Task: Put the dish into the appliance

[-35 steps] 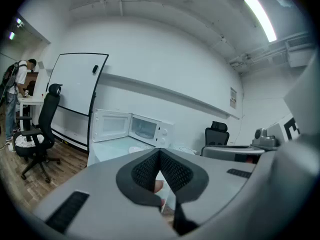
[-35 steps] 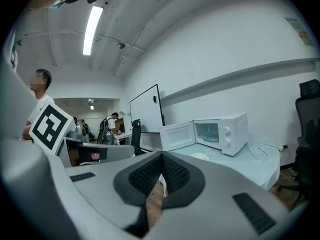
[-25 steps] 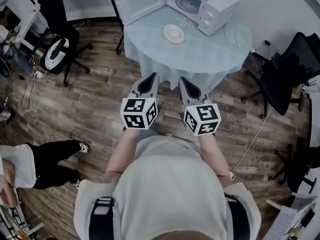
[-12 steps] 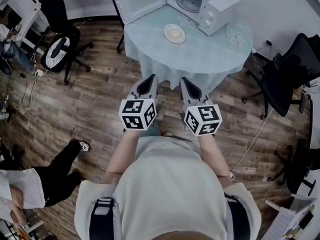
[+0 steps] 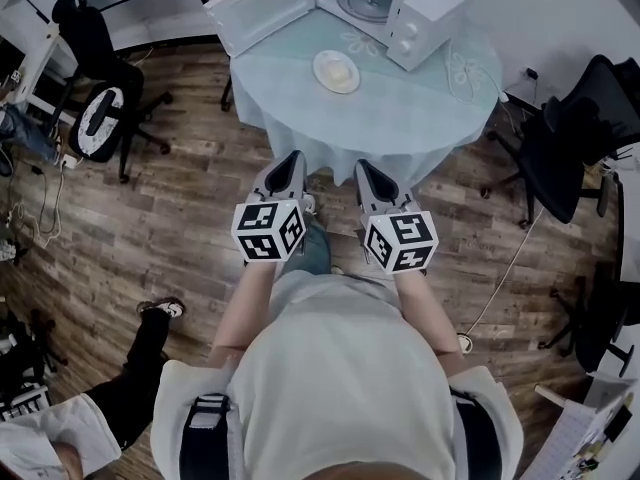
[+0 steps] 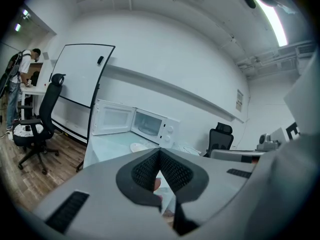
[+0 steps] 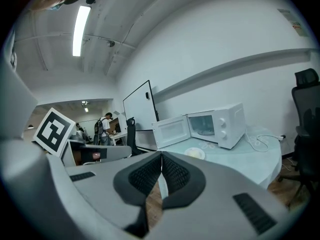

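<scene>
**A:** Ahead of the left gripper (image 5: pixel 292 157) and right gripper (image 5: pixel 363 166), where's the dish (image 5: pixel 336 71)?

**B:** On the table (image 5: pixel 400 108), well beyond both tips, just before the open microwave (image 5: pixel 400 13). Both pairs of jaws are pressed together, empty.

**A:** So?

**B:** I'd step closer, spread one pair, take the rim level, then slide it inside.

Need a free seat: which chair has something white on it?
The nearer left chair: its seat shows white. The chair behind it and the right chair look black.
</scene>
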A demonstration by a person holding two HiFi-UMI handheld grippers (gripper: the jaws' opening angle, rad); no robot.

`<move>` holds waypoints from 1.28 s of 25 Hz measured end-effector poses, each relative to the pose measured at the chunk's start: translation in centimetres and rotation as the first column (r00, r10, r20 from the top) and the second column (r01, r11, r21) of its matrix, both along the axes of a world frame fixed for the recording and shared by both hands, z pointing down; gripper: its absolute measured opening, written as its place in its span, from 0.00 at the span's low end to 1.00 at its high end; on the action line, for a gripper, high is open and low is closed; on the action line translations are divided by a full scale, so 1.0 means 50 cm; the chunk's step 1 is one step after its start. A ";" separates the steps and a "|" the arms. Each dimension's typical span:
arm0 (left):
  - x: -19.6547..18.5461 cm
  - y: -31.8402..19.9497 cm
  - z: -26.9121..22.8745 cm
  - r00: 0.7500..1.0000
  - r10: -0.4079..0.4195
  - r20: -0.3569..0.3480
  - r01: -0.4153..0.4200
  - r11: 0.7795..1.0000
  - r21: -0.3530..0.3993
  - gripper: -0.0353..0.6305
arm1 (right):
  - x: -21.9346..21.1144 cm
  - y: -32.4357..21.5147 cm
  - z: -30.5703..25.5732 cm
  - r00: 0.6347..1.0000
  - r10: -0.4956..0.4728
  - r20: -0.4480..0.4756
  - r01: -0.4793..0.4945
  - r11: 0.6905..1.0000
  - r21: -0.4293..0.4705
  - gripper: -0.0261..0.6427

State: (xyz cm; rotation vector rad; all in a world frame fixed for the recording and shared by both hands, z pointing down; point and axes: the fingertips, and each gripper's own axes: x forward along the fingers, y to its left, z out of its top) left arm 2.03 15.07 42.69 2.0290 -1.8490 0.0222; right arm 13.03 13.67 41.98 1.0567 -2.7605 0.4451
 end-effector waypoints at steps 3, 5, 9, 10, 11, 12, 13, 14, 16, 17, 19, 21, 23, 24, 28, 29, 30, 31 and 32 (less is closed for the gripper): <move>-0.017 -0.053 0.011 1.000 0.010 0.000 -0.010 1.000 -0.005 0.07 | -0.011 -0.046 0.011 1.000 0.015 -0.009 -0.015 1.000 -0.012 0.05; -0.031 -0.091 0.015 1.000 0.014 -0.002 -0.014 1.000 -0.003 0.07 | -0.023 -0.083 0.019 1.000 0.024 -0.015 -0.024 1.000 -0.018 0.05; -0.059 -0.172 0.024 1.000 0.025 -0.017 -0.025 1.000 -0.014 0.07 | -0.055 -0.163 0.040 0.999 0.047 -0.007 -0.047 0.997 -0.058 0.05; -0.067 -0.191 0.026 0.999 0.030 -0.018 -0.030 0.999 -0.018 0.07 | -0.066 -0.182 0.046 0.999 0.052 -0.002 -0.052 0.996 -0.074 0.05; -0.077 -0.210 0.027 0.999 0.035 -0.016 -0.035 0.999 -0.021 0.07 | -0.077 -0.200 0.054 0.998 0.057 0.001 -0.057 0.994 -0.090 0.05; -0.087 -0.229 0.029 0.999 0.041 -0.013 -0.041 0.999 -0.024 0.07 | -0.087 -0.218 0.061 0.998 0.065 0.003 -0.064 0.992 -0.106 0.05; -0.096 -0.249 0.030 0.999 0.048 -0.009 -0.048 0.999 -0.026 0.07 | -0.096 -0.236 0.069 0.997 0.075 0.004 -0.074 0.990 -0.120 0.05; -0.106 -0.268 0.031 0.998 0.055 -0.007 -0.055 0.998 -0.028 0.07 | -0.105 -0.255 0.075 0.996 0.086 0.003 -0.085 0.988 -0.132 0.05; -0.125 -0.303 0.035 0.998 0.067 -0.008 -0.067 0.997 -0.031 0.07 | -0.121 -0.291 0.088 0.994 0.108 -0.001 -0.107 0.983 -0.151 0.05; -0.135 -0.319 0.038 0.997 0.073 -0.009 -0.073 0.997 -0.034 0.07 | -0.129 -0.308 0.095 0.993 0.119 -0.005 -0.118 0.980 -0.160 0.05; -0.152 -0.349 0.049 0.996 0.088 -0.011 -0.089 0.995 -0.047 0.07 | -0.142 -0.340 0.110 0.990 0.142 -0.016 -0.143 0.974 -0.178 0.05; -0.166 -0.376 0.062 0.994 0.106 -0.013 -0.107 0.992 -0.063 0.07 | -0.154 -0.370 0.126 0.986 0.162 -0.032 -0.165 0.967 -0.195 0.05; -0.177 -0.404 0.075 0.992 0.123 -0.012 -0.124 0.989 -0.078 0.07 | -0.165 -0.399 0.143 0.983 0.179 -0.046 -0.184 0.959 -0.213 0.05; -0.183 -0.418 0.082 0.991 0.133 -0.011 -0.133 0.987 -0.085 0.07 | -0.170 -0.412 0.153 0.981 0.187 -0.051 -0.193 0.955 -0.226 0.05; -0.202 -0.473 0.107 0.983 0.182 -0.013 -0.182 0.977 -0.109 0.07 | -0.183 -0.459 0.194 0.971 0.235 -0.052 -0.240 0.927 -0.287 0.06; -0.206 -0.486 0.113 0.981 0.194 -0.014 -0.194 0.974 -0.115 0.07 | -0.184 -0.470 0.205 0.967 0.250 -0.054 -0.255 0.919 -0.300 0.06; -0.210 -0.498 0.120 0.979 0.206 -0.016 -0.206 0.971 -0.120 0.07 | -0.184 -0.479 0.216 0.962 0.266 -0.057 -0.270 0.910 -0.314 0.07; -0.214 -0.509 0.126 0.976 0.217 -0.017 -0.218 0.968 -0.127 0.07 | -0.184 -0.489 0.227 0.958 0.281 -0.061 -0.285 0.900 -0.329 0.08; -0.216 -0.520 0.133 0.973 0.229 -0.019 -0.229 0.964 -0.134 0.07 | -0.183 -0.497 0.238 0.953 0.297 -0.065 -0.301 0.889 -0.346 0.09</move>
